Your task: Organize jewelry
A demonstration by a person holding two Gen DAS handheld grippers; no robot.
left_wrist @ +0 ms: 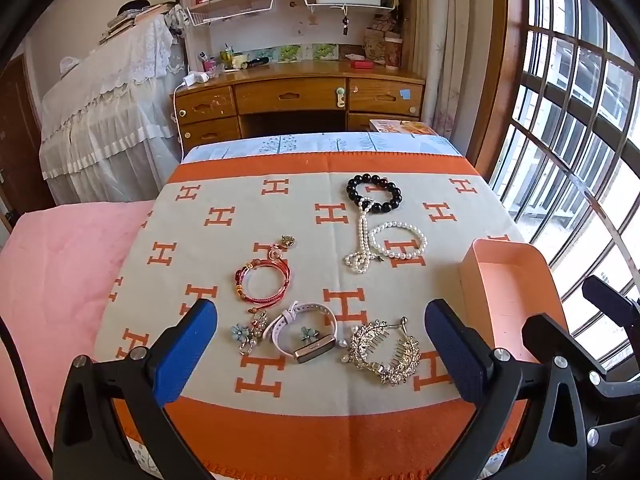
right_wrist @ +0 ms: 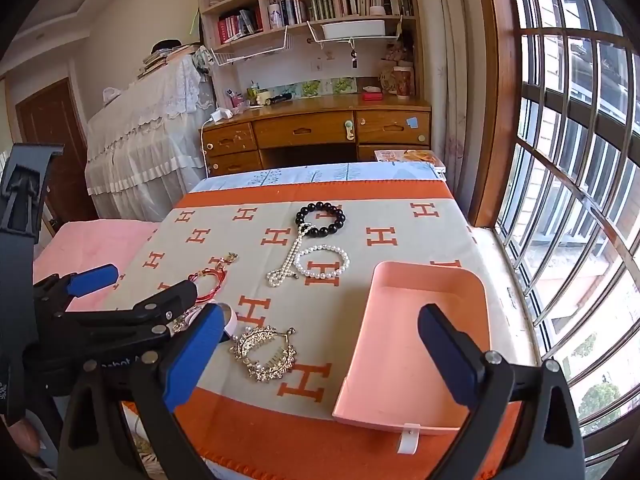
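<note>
The jewelry lies spread apart on the orange patterned cloth (left_wrist: 224, 168), probably so each piece can be taken alone: black bead bracelet (left_wrist: 374, 193), pearl bracelet (left_wrist: 398, 240), crystal hair comb (left_wrist: 384, 352). The pink tray (right_wrist: 416, 344) waits empty beside them. Left gripper (left_wrist: 320, 344) and right gripper (right_wrist: 320, 344) are both spread wide, holding nothing

- We see the jewelry spread on a cloth (left_wrist: 280, 392), with the tray (right_wrist: 400, 360) at its right edge.
- A bead bracelet (left_wrist: 374, 193) lies farthest back; a pearl necklace (left_wrist: 362, 240) runs from it toward us.
- A pearl bracelet (left_wrist: 398, 240) sits just right of that necklace.
- A cord bracelet (left_wrist: 264, 280) lies left of the pearls.
- Nearest us, left to right: brooch (left_wrist: 248, 332), watch (left_wrist: 304, 332), comb (left_wrist: 384, 352).
- A desk (left_wrist: 300, 96) stands behind the cloth.
</note>
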